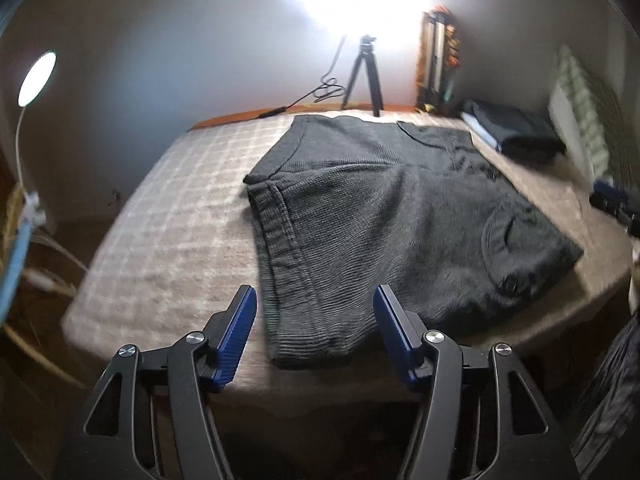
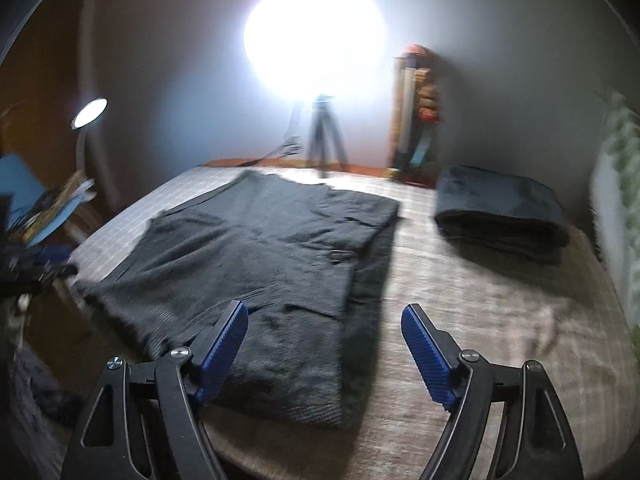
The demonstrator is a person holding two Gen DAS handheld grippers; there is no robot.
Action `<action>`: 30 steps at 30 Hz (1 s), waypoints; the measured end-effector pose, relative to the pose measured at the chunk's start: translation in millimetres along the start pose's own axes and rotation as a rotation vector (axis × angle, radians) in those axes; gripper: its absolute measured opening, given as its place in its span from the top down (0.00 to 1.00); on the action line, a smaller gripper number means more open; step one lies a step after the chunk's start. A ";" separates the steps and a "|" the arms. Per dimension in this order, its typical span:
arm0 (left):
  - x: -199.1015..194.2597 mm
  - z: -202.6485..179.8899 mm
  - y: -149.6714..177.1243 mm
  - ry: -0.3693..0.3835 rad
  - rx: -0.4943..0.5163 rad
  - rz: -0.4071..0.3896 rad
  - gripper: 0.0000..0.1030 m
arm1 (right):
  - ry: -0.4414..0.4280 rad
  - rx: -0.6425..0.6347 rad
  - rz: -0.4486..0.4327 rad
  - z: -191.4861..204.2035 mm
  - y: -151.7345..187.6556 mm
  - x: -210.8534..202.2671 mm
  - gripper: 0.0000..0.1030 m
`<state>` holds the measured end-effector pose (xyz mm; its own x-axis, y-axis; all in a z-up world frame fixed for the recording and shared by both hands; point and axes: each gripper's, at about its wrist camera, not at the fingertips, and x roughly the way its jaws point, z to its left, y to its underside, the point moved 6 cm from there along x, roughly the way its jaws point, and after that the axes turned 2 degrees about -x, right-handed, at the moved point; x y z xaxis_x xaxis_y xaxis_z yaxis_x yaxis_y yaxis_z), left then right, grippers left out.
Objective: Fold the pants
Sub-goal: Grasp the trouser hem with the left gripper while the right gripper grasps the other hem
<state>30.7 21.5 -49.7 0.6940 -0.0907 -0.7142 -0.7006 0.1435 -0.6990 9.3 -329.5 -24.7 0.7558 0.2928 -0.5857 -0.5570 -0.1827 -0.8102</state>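
On the checked bed cover [image 1: 168, 216] lie one pair of dark grey pants [image 1: 380, 216], folded over, and one folded dark stack [image 2: 504, 208] — both claws, left gripper [image 1: 315, 308] and right gripper [image 2: 325, 324], hover spread wide, gripping nothing.

A bright round lamp [image 2: 315, 36] on a tripod [image 2: 325, 136] glares against the pale wall [image 2: 168, 60]; a checked cover [image 1: 168, 208] spreads over the bed.

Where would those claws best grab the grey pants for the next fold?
Probably the near hem of the pants, coming low from the bed's front edge: the layers end there in a thin, flat lip that the open left claw already straddles.
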 end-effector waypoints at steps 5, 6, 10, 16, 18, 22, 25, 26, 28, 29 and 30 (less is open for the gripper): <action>-3.5 -6.3 8.7 0.030 0.156 0.055 0.42 | -0.035 -0.199 0.019 30.2 13.9 4.9 0.21; -2.8 -9.7 12.4 0.044 0.182 0.069 0.42 | -0.052 -0.237 0.044 36.3 18.4 8.1 0.21; 11.2 -17.2 25.6 0.077 0.227 0.139 0.42 | -0.095 -0.328 0.130 51.8 34.6 22.0 0.21; 26.5 -15.7 31.1 0.037 0.288 0.163 0.42 | -0.112 -0.424 0.194 66.6 54.3 35.4 0.21; 30.3 -14.2 30.9 0.011 0.318 0.159 0.42 | -0.102 -0.461 0.208 70.8 59.7 40.0 0.22; 36.0 -13.2 34.8 0.017 0.355 0.175 0.42 | -0.088 -0.507 0.230 73.7 66.7 46.8 0.22; 43.0 -14.4 41.0 0.040 0.363 0.204 0.50 | -0.063 -0.532 0.246 73.3 70.5 51.4 0.26; 45.4 -15.2 42.8 0.044 0.365 0.211 0.51 | -0.057 -0.534 0.255 72.8 71.7 52.3 0.27; 48.8 -16.9 45.8 0.053 0.363 0.216 0.55 | -0.053 -0.537 0.272 71.5 73.5 54.7 0.32; 50.1 -17.5 46.7 0.060 0.359 0.220 0.57 | -0.047 -0.541 0.277 70.6 73.8 55.9 0.33; 51.2 -17.8 47.3 0.064 0.359 0.223 0.59 | -0.040 -0.547 0.283 70.2 74.8 57.3 0.36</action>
<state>30.2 6.1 -119.9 0.5125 -0.0785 -0.8551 -0.7222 0.4993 -0.4787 -13.3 -260.5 -117.1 0.5849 0.1961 -0.7870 -0.4685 -0.7104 -0.5253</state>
